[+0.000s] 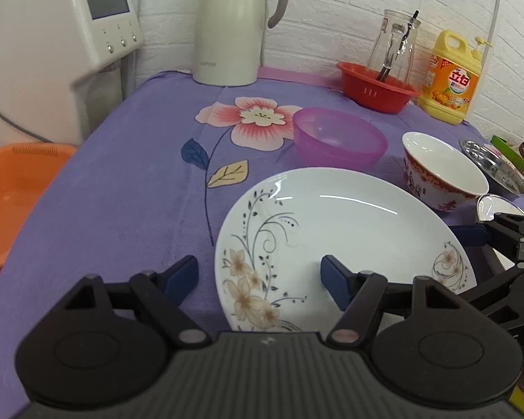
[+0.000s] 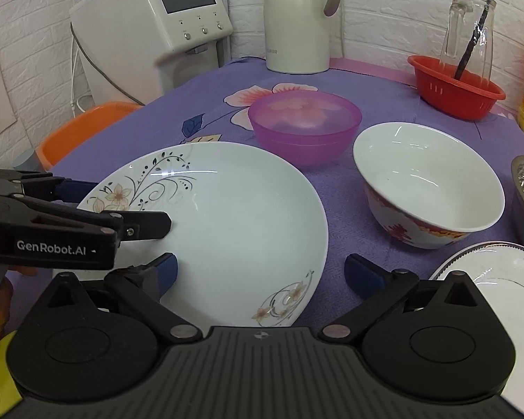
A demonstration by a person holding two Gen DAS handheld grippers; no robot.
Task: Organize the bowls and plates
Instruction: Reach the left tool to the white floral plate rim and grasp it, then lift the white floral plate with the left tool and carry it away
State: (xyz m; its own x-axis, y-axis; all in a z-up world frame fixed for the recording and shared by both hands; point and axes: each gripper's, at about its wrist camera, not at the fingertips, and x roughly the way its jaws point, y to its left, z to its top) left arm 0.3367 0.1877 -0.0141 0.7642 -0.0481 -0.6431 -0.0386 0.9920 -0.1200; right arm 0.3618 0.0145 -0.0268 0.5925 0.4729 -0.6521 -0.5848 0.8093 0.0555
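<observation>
A white plate with flower print (image 1: 346,244) (image 2: 227,223) lies on the purple cloth. My left gripper (image 1: 258,276) is open, its jaws astride the plate's near-left rim; it also shows in the right wrist view (image 2: 122,206). My right gripper (image 2: 262,272) is open over the plate's near-right rim; it shows at the right edge of the left wrist view (image 1: 485,241). Behind the plate stand a purple plastic bowl (image 1: 339,138) (image 2: 304,122) and a white bowl with red pattern (image 1: 440,171) (image 2: 429,185). A second white plate (image 2: 506,282) lies at the near right.
A cream thermos jug (image 1: 230,24), a red basket (image 1: 377,85) holding a glass bottle, and a yellow detergent bottle (image 1: 450,76) stand at the back. A steel bowl (image 1: 496,167) is at the right. A white appliance (image 2: 150,28) and an orange basin (image 1: 14,192) are left of the table.
</observation>
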